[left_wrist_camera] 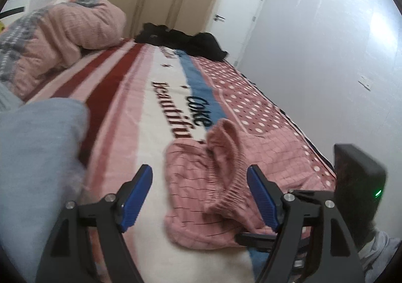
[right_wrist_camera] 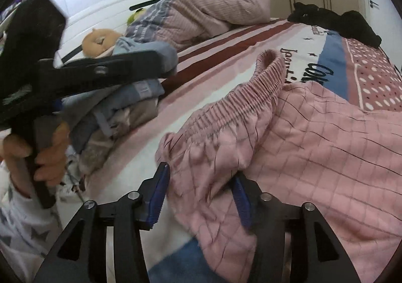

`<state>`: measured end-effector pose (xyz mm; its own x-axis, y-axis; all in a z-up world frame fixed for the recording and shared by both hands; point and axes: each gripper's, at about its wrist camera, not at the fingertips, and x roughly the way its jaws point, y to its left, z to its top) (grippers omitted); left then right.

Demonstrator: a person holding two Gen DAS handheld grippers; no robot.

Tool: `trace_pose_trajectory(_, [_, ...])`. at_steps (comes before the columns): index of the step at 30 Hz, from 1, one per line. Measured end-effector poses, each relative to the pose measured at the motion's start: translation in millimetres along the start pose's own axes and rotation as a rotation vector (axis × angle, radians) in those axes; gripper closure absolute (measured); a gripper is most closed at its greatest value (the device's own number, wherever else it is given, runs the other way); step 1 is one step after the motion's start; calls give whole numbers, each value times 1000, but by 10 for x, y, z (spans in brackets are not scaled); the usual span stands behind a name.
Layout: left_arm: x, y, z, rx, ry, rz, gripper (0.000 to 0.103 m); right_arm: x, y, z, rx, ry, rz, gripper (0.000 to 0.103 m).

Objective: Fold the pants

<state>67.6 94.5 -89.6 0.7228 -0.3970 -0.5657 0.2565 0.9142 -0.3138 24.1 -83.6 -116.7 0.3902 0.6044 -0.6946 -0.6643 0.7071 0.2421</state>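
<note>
Pink checked pants [left_wrist_camera: 201, 182] lie crumpled on the striped bed cover [left_wrist_camera: 140, 112], their elastic waistband [right_wrist_camera: 238, 96] bunched and curling upward. My left gripper [left_wrist_camera: 202, 198] is open, its blue pads [left_wrist_camera: 138, 197] standing wide on either side of the waistband end without touching it. My right gripper [right_wrist_camera: 199, 197] is open over the near edge of the pants [right_wrist_camera: 314, 144]. A fold of pink cloth lies between its pads [right_wrist_camera: 158, 197], and they are not pressing on it. At the left of the right wrist view, a hand [right_wrist_camera: 47, 157] holds the other gripper's handle.
A stack of folded grey and blue clothes [right_wrist_camera: 130, 96] sits left of the pants, with a plush toy [right_wrist_camera: 100, 39] behind it. A rolled pink quilt [left_wrist_camera: 62, 39] and a heap of black clothes [left_wrist_camera: 181, 41] lie at the far end of the bed. The white wall [left_wrist_camera: 326, 56] runs along the right side.
</note>
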Motion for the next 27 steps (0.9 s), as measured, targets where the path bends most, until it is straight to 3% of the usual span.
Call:
trace_pose_trajectory(2, [103, -86, 19, 12, 20, -42, 29, -229, -47, -12, 23, -25, -2, 54])
trace_pose_trajectory(9, [625, -276, 44, 34, 120, -76, 29, -1132, -558, -116, 181, -203, -168, 48])
trace_pose_trajectory(10, [708, -290, 36, 29, 132, -74, 33, -1206, -633, -145, 208, -217, -175, 48])
trace_pose_trajectory(13, [812, -277, 11, -1, 156, -71, 82, -1372, -834, -251, 279, -251, -195, 48])
trace_pose_trajectory(16, [733, -222, 1, -2, 132, -37, 91, -1424, -986, -333, 324, -264, -222, 47])
trace_pose_trajectory(22, [515, 66, -53, -50, 99, 96, 93, -1424, -1202, -432, 386, -262, -235, 47])
trace_pose_trajectory(27, [561, 161, -284, -29, 163, 134, 89, -1278, -1284, -479, 422, -201, -258, 47])
